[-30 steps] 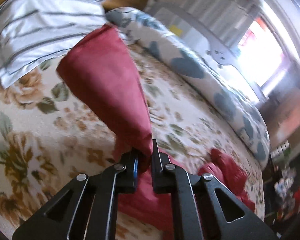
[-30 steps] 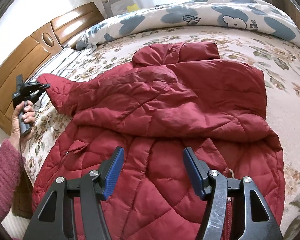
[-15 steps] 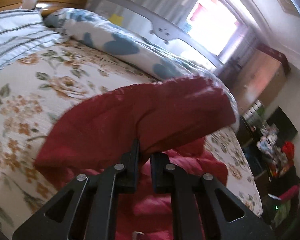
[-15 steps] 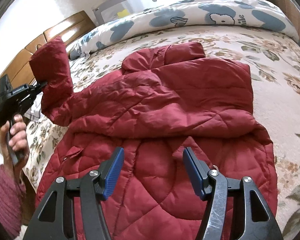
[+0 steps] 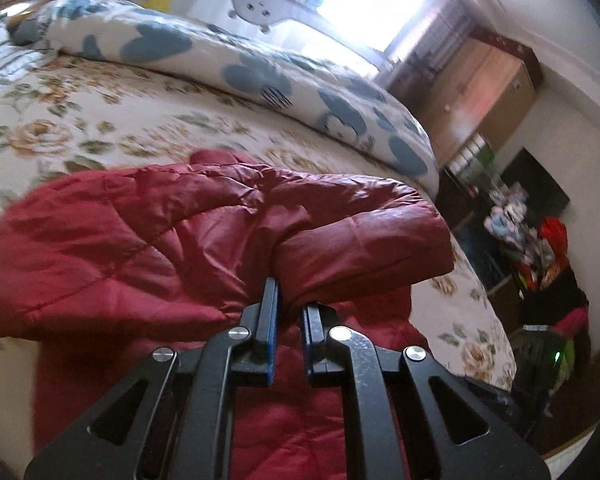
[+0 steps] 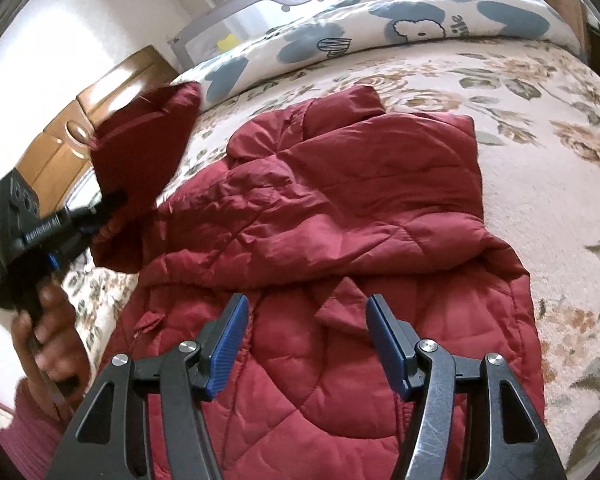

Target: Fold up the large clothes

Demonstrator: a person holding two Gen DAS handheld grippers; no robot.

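— What is the garment?
— A dark red quilted jacket [image 6: 340,216], puffy, with stitched diamond panels and a slight sheen. It lies spread on the bed, its collar end toward the far side and its hem nearest the right wrist camera.

— Is it flat?
— Mostly. One side is already folded over the body, leaving a thick ridge across the middle.

— And the sleeve?
— The sleeve [image 6: 144,152] on the left side is lifted clear of the bed, cuff upward, bent back toward the body. In the left wrist view that sleeve [image 5: 340,240] hangs over the jacket's chest, wrinkled and a little blurred.
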